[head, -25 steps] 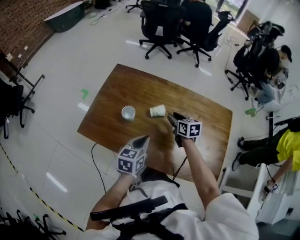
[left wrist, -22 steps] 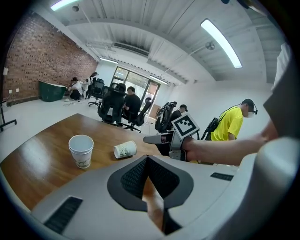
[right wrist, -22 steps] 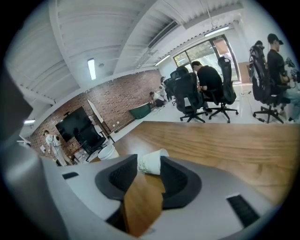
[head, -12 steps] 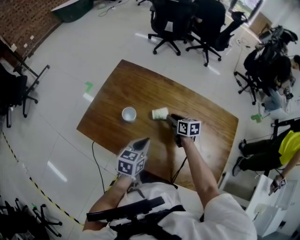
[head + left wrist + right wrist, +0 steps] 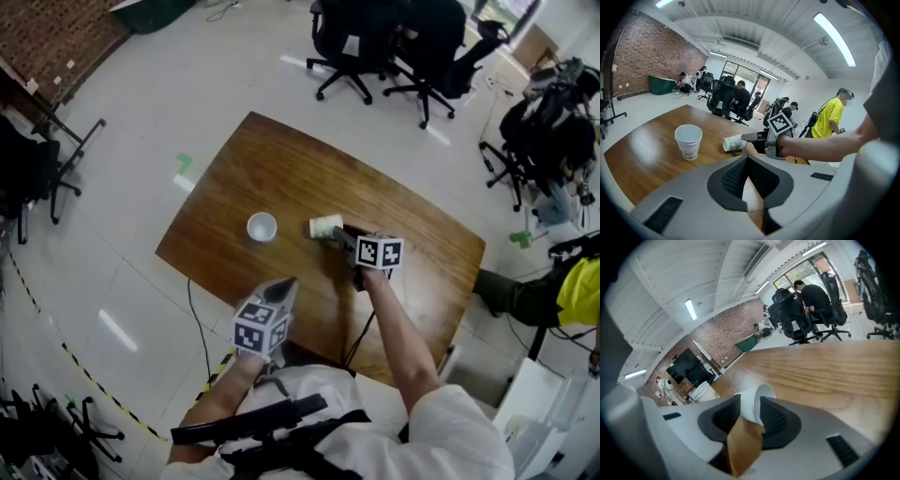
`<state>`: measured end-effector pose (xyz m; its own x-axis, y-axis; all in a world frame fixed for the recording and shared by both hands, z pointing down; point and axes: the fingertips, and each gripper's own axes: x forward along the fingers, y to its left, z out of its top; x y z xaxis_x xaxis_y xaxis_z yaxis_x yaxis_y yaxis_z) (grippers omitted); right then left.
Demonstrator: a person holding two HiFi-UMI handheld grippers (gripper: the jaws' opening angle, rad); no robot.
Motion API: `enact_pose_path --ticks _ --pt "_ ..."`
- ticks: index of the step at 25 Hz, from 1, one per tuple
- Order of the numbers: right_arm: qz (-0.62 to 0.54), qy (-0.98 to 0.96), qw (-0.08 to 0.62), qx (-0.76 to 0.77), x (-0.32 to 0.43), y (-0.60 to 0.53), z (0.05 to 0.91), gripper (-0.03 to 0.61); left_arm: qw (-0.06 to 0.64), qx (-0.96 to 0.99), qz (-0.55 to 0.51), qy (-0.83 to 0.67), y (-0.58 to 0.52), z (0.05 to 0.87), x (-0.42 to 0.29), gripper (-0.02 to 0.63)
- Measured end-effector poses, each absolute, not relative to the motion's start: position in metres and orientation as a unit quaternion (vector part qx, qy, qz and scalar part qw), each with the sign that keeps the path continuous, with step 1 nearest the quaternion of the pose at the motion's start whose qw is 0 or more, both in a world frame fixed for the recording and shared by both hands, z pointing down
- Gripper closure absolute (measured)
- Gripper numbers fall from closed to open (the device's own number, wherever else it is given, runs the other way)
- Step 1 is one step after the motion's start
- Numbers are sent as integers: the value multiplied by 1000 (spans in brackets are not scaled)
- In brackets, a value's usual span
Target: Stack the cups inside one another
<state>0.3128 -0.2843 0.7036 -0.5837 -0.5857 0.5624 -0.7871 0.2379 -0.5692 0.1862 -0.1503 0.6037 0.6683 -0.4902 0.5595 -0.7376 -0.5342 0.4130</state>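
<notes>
An upright paper cup (image 5: 262,226) (image 5: 688,140) stands on the wooden counter (image 5: 281,169), well in from the left edge as the head view shows it. Just to its right, apart from it and about mid-counter, a second paper cup (image 5: 325,226) (image 5: 733,143) lies on its side.

The right tool (image 5: 339,234) (image 5: 750,405) reaches in from the counter's near edge and has the tipped cup (image 5: 761,394) between its jaws. They have just been closing, and in the right gripper view both pads sit against the cup's sides, so it has hold of the cup. Which end of the cup faces the upright one is hard to tell. The upright cup (image 5: 701,391) shows beyond the jaws, to their left.

The left tool (image 5: 289,281) (image 5: 747,159) hangs over the counter's near edge, short of both cups. Its jaw tips meet and nothing is between them, only bare wood behind.

Black office chairs (image 5: 375,47) stand on the pale floor past the counter's far edge.
</notes>
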Motion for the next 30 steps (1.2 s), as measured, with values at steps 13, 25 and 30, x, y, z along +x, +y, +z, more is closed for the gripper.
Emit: enact_pose_path --ticks 13,25,30 --pt "436 -781 112 432 304 -285 703 508 329 847 188 -373 -150 605 170 623" --pt "391 -801 131 434 286 -282 672 557 326 851 175 -372 -143 599 151 623" --pt "371 -811 134 433 275 -282 649 557 324 854 163 -372 -143 591 141 623"
